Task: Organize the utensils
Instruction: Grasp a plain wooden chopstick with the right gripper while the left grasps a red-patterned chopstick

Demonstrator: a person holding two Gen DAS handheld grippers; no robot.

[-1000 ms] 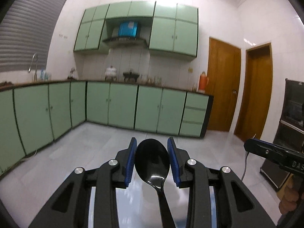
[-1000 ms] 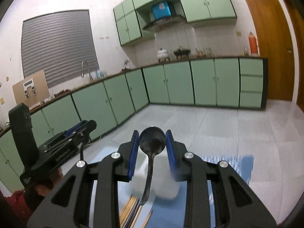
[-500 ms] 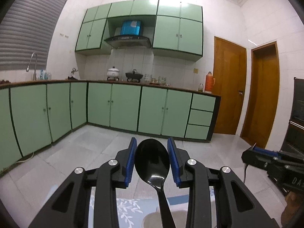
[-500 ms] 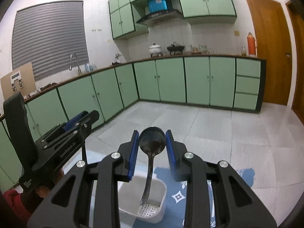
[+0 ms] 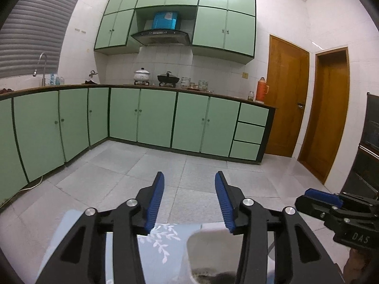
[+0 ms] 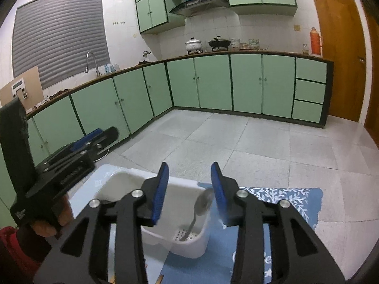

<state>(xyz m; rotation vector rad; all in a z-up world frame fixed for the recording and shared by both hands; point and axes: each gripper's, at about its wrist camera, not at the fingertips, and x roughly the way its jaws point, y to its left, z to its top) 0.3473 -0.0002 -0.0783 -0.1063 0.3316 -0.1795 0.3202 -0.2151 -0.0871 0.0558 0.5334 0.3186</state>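
My right gripper (image 6: 189,189) is open and empty above a white utensil holder (image 6: 187,243) on a blue patterned mat (image 6: 272,213). A dark spoon (image 6: 201,209) leans inside the holder, bowl up, just below the right fingers. My left gripper (image 5: 189,201) is open and empty above the same holder (image 5: 208,248), whose rim shows blurred between the fingers. The black spoon it held is out of sight. The left gripper also shows at the left of the right wrist view (image 6: 78,149); the right one shows at the right of the left wrist view (image 5: 331,206).
Green kitchen cabinets (image 5: 154,116) line the far walls beyond a grey tiled floor (image 5: 201,165). Wooden doors (image 5: 286,99) stand at the right. Wooden chopstick ends (image 6: 160,279) show at the bottom edge of the right wrist view.
Both grippers have opened and let go of their spoons. The right spoon has dropped into the white holder. The left spoon has dropped out of sight.
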